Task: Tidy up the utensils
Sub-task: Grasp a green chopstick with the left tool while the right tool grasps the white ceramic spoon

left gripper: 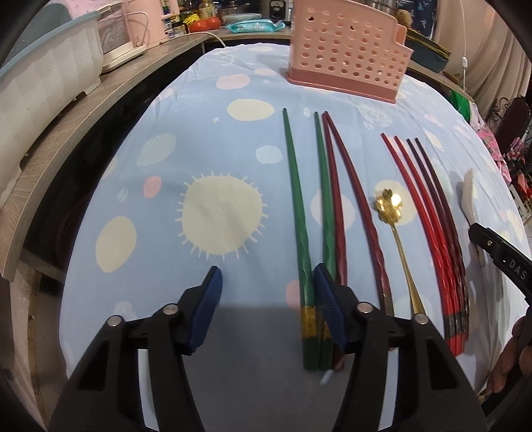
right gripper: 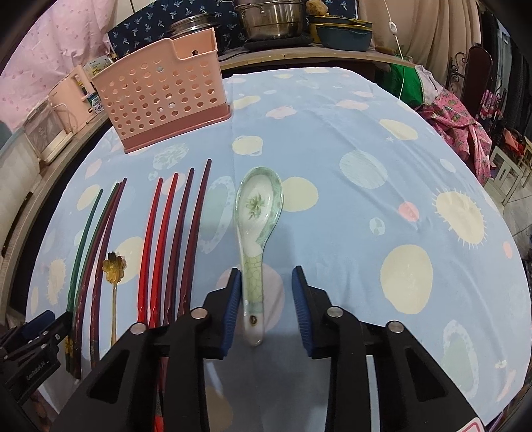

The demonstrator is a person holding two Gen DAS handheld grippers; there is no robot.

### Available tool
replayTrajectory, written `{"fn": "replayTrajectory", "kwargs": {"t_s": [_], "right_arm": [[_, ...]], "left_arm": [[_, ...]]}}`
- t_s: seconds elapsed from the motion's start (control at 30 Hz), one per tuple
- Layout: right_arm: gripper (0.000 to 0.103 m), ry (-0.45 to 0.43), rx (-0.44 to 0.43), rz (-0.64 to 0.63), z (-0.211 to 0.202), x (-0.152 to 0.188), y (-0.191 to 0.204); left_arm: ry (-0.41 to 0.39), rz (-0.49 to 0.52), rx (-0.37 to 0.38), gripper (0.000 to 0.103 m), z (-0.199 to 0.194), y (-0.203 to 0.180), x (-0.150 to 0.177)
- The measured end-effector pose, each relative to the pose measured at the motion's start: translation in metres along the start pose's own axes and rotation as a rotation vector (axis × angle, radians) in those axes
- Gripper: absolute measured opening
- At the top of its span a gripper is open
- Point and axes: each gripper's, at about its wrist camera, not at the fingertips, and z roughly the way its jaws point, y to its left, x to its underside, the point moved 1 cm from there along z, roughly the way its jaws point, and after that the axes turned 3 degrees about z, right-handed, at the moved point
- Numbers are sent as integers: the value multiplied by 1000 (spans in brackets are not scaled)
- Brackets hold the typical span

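A pink perforated utensil holder stands at the far side of the table. Green chopsticks, maroon chopsticks, a gold flower spoon, red chopsticks and dark chopsticks lie in a row. A green-white ceramic spoon lies at the right. My left gripper is open, its right finger over the green chopsticks' handles. My right gripper is open with the ceramic spoon's handle between the fingers.
The table has a light blue cloth with pale dots. A wooden counter with white appliances runs along the left. Pots and dishes stand behind the table. Pink fabric and chairs are at the right.
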Motion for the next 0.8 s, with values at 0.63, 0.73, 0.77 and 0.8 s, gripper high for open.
{"fn": "replayTrajectory", "kwargs": {"t_s": [0.63, 0.73, 0.77, 0.8], "right_arm": [[10, -33, -48, -21, -38, 13, 3], [10, -73, -60, -24, -55, 7, 4], [10, -85, -65, -27, -61, 5, 5], [10, -100, -71, -29, -67, 2, 6]], "left_arm": [[-56, -23, 116, 7, -32, -1, 9], [-97, -23, 119, 7, -49, 1, 4], [-118, -25, 120, 7, -57, 2, 0], [-130, -25, 121, 7, -61, 2, -2]]}}
